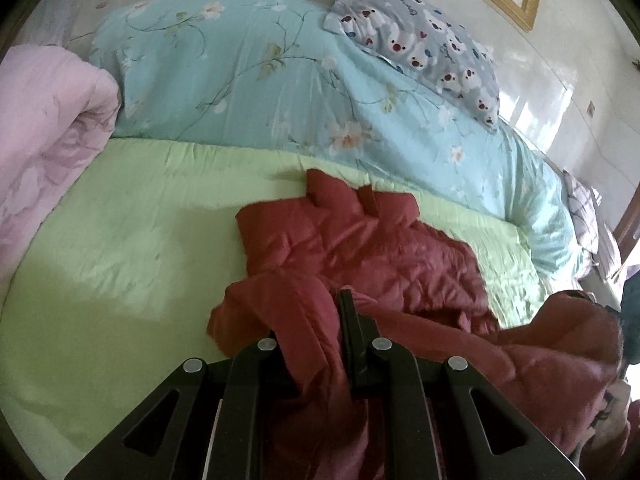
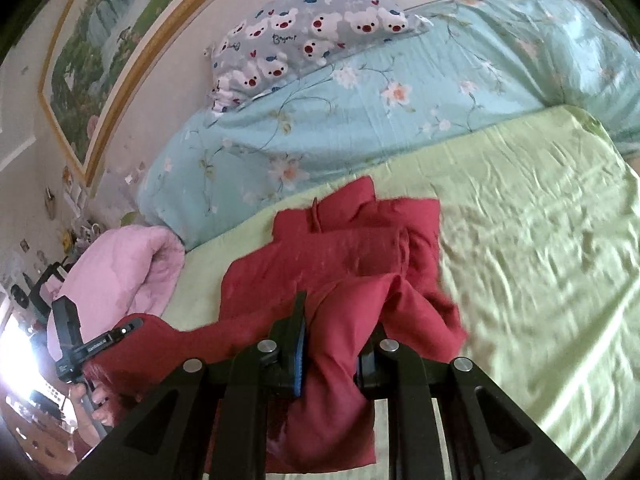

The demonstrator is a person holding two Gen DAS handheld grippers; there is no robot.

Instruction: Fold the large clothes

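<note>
A rolled pink quilt (image 1: 48,128) lies leftmost on the green bedsheet (image 1: 120,248). The red padded jacket (image 1: 360,248) lies mid-bed, clamped by both left gripper (image 1: 320,320) and right gripper (image 2: 340,328). Behind: floral blue duvet (image 1: 240,68), bear-print pillow (image 1: 420,40), framed painting (image 2: 120,40).

Home bedroom, bed (image 1: 120,240), pillow (image 1: 420,48) (bear print)
</note>
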